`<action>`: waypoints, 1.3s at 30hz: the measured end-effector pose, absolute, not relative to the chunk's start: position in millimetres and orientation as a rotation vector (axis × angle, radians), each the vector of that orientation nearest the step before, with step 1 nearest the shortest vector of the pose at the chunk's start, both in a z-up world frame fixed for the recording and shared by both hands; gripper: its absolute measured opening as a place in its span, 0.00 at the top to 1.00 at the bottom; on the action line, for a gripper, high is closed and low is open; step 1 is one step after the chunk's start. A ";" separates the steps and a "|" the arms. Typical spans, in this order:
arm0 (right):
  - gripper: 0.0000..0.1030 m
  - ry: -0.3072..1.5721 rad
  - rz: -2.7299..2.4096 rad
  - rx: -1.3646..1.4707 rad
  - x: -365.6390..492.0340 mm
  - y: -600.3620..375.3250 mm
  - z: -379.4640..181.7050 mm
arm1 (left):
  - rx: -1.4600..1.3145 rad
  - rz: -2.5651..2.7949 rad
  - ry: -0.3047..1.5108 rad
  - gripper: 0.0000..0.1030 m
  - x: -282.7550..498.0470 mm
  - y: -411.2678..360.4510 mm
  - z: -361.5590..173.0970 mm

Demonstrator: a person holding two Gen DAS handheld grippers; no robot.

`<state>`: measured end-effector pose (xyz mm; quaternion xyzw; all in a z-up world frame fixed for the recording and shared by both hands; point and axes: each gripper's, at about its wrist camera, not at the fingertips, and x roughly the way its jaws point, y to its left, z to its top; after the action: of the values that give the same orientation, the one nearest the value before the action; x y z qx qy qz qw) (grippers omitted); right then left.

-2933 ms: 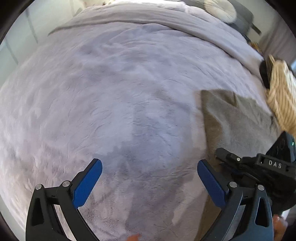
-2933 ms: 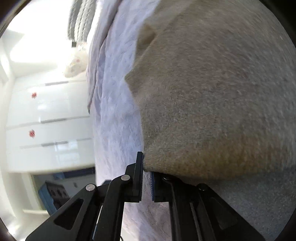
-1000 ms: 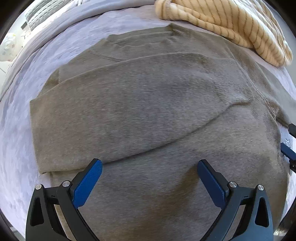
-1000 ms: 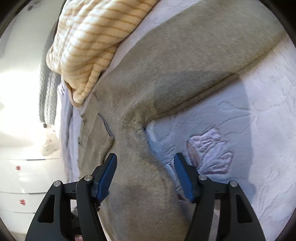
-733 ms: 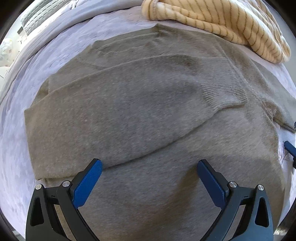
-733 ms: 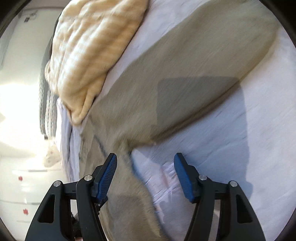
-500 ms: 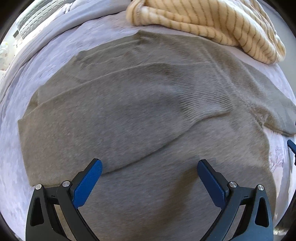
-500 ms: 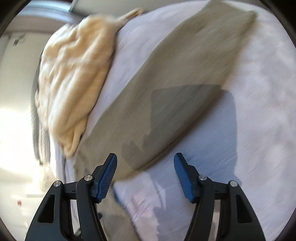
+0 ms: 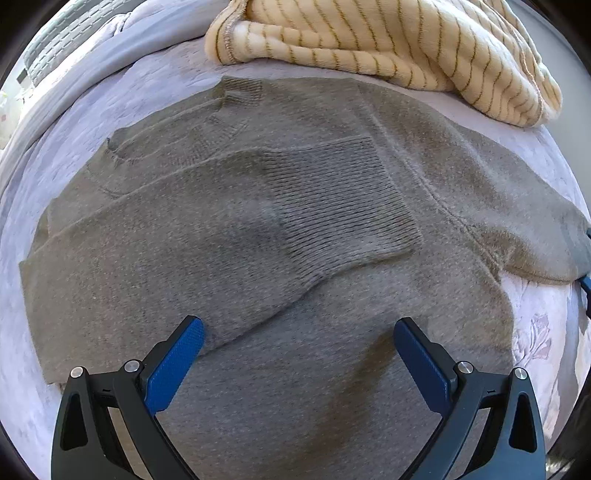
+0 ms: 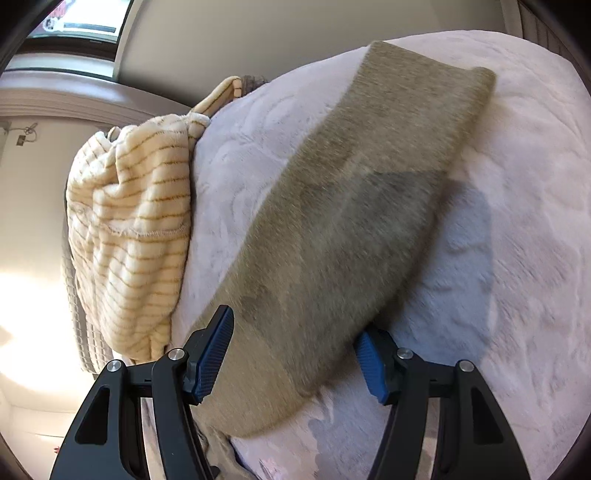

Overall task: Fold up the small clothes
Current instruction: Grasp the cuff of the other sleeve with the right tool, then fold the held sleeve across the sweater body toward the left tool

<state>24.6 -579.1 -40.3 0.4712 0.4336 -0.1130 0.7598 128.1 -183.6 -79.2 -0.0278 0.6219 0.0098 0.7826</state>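
A grey-brown knit sweater lies flat on the lilac bedspread. One sleeve is folded across its body, its ribbed cuff near the middle. My left gripper is open and empty, low over the sweater's lower body. The other sleeve lies stretched out on the bedspread in the right wrist view. My right gripper is open, its fingers on either side of that sleeve near the shoulder end, holding nothing.
A cream blanket with thin brown stripes is heaped beyond the sweater's collar; it also shows in the right wrist view. A grey pillow lies at the far left. A wall and window frame stand behind the bed.
My right gripper let go of the sweater and swung out along the stretched sleeve, which now fills its view. My left gripper moved over the sweater's body and stays open.
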 end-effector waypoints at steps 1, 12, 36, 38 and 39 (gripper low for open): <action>0.34 0.936 -0.239 1.036 27.2 -579.2 -40.6 | -0.061 0.024 1.343 0.00 128.9 -186.0 -78.5; 0.89 0.954 -0.180 1.093 51.5 -572.9 -47.0 | -0.093 0.052 1.350 0.00 148.7 -190.2 -78.1; 0.89 1.053 0.514 0.430 149.4 -288.2 30.0 | -0.254 0.171 1.312 0.00 98.8 -46.7 -71.0; 0.89 1.097 0.603 0.320 146.1 -233.2 17.8 | -0.285 0.206 1.289 0.00 90.9 -24.4 -67.9; 0.89 1.113 0.630 0.291 140.9 -216.9 11.3 | -0.305 0.232 1.271 0.00 84.6 -9.2 -65.3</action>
<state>140.9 -216.9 11.3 0.1352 0.5175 0.2928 0.7926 84.6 -9.2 -65.3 -0.1416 0.5897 0.1078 0.7878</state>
